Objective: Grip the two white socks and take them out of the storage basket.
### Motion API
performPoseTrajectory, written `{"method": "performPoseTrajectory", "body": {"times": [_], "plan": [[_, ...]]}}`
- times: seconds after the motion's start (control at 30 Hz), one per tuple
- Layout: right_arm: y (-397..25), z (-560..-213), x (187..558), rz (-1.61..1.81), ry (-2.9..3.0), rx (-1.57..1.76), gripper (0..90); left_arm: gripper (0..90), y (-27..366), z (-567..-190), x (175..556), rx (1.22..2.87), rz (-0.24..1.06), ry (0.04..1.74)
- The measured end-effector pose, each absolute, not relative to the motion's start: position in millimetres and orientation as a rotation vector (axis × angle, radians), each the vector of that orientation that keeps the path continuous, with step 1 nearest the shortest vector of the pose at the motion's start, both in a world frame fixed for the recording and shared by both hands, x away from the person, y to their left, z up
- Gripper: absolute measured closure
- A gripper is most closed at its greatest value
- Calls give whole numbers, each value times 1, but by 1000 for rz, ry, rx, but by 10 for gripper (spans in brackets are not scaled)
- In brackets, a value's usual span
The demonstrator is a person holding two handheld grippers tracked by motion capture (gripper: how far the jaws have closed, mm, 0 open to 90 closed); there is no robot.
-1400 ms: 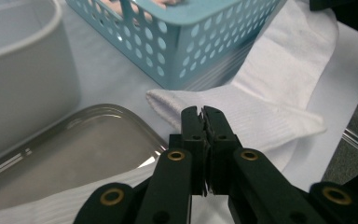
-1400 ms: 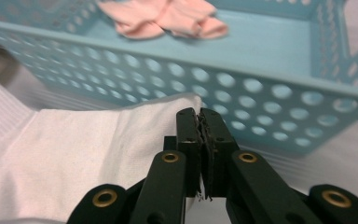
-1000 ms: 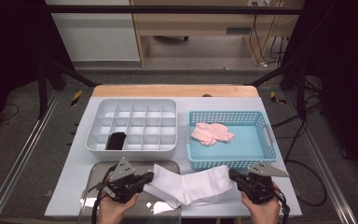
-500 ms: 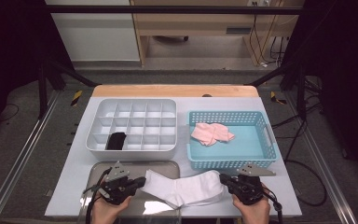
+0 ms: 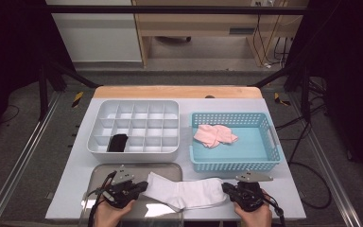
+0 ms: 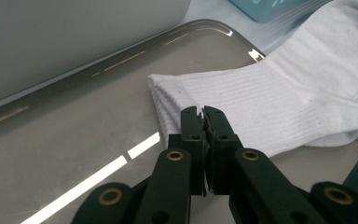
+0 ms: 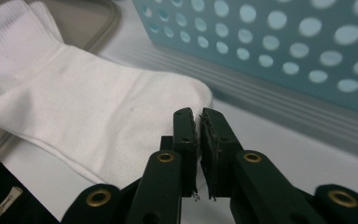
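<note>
A white sock [image 5: 189, 193] lies flat at the table's front, its ribbed cuff [image 6: 205, 93] on a metal tray [image 5: 99, 172] and its toe [image 7: 168, 98] on the white tabletop. My left gripper [image 5: 143, 186] is shut, its tips over the cuff's edge [image 6: 200, 112]. At the toe end my right gripper [image 5: 226, 188] is also shut, tips [image 7: 196, 114] against the sock. I see no cloth between either pair of jaws.
Behind the tray stands a white compartment box [image 5: 132, 103] with a black item [image 5: 118, 143] in a front-left cell. To its right a blue perforated basket [image 5: 274, 142] holds a pink cloth [image 5: 214, 135]; its wall [image 7: 284, 46] is close beyond my right gripper.
Both grippers have drawn back toward the table's front edge. The sock has settled flatter and a little nearer the front.
</note>
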State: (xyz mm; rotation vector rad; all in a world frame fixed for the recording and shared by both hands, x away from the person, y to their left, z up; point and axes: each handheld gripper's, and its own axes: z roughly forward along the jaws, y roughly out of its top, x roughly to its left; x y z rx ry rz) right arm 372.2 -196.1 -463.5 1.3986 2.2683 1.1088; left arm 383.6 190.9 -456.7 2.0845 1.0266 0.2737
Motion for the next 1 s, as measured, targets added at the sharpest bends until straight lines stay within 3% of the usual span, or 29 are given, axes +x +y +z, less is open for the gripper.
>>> {"method": "performPoseTrajectory", "body": {"times": [0.13,0.3,0.63,0.8,1.0], "plan": [[-195,-471,373,1089,2273,1400,769,823,193,-459,382,2081,289,1034],[-200,-467,372,1131,2151,1396,557,678,200,-455,381,2027,328,1054],[-204,-459,369,1238,2160,1317,445,562,200,-461,381,2033,320,1057],[-205,-461,371,1189,2159,1293,481,615,193,-463,380,2050,304,1026],[-204,-466,372,1208,2136,1281,392,757,184,-466,384,2075,340,1038]]}}
